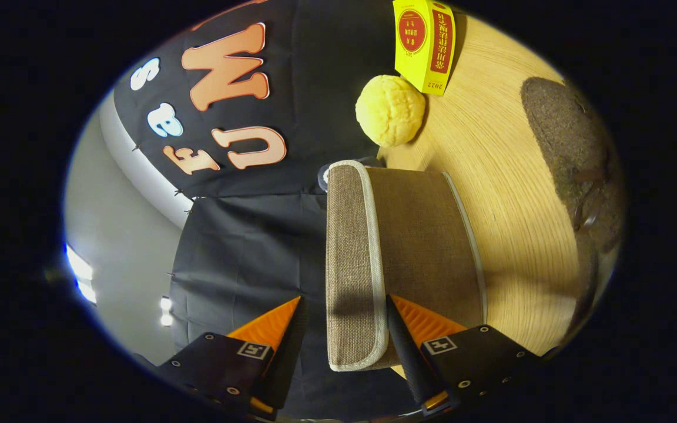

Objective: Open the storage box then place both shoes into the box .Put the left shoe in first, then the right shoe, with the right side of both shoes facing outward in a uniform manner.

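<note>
Between the two fingers of the gripper [341, 329] sits the storage box [409, 247], a woven brown fabric box with pale piping; camera is rolled sideways, so the bench [509, 194] runs up the far side of the box. Jaws stand wide: one finger lies against the box's piped lid edge, the other is clear of the box on its lid side, over the dark booth cloth, not touching it. Lid [350, 264] looks flush against the box body; cannot tell whether it is latched. Beyond the box, just past its far end, rests a round yellow bun-shaped object [390, 110], and touching that, further from the box, stands a yellow carton [426, 44]. Well apart from the box, across the bare wood-grain bench, lies a dark brown fuzzy shoe [573, 158] with a lace or bow visible on it
</note>
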